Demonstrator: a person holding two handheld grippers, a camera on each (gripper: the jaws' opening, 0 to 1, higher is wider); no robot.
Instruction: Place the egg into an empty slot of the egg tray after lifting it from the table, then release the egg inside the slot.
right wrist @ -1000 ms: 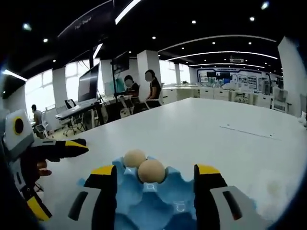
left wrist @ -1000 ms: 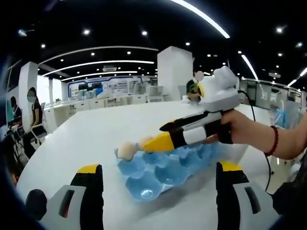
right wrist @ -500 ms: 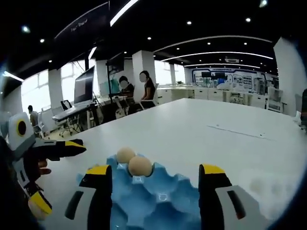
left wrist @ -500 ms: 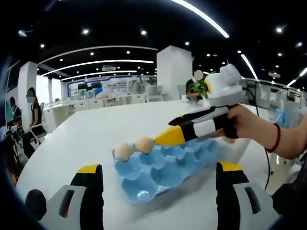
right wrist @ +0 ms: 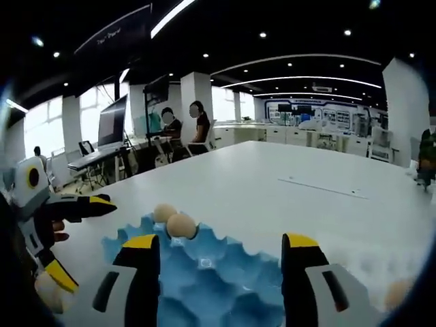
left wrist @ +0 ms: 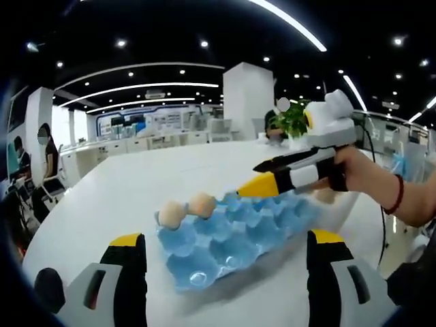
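A blue egg tray [left wrist: 238, 238] lies on the white table, with two tan eggs [left wrist: 170, 214] [left wrist: 202, 204] side by side in slots at its left end. My left gripper [left wrist: 226, 240] stands open and empty in front of the tray. Held by a hand, my right gripper [left wrist: 251, 178] reaches in from the right, open and empty, hovering over the tray's far edge, well right of the eggs. In the right gripper view, my right gripper [right wrist: 219, 241] is open above the tray [right wrist: 204, 286]. The two eggs [right wrist: 181, 225] [right wrist: 163, 212] sit beyond its fingertips.
The white table [right wrist: 306, 197] stretches far past the tray. One of the left gripper's fingers [right wrist: 88, 201] points in from the left edge. A pale round blob [right wrist: 397, 293] lies at the lower right, too blurred to name. People sit at desks [right wrist: 180, 129] in the background.
My right gripper has drawn back from the two eggs and risen, leaving both in their slots. The left gripper has stayed still and open.
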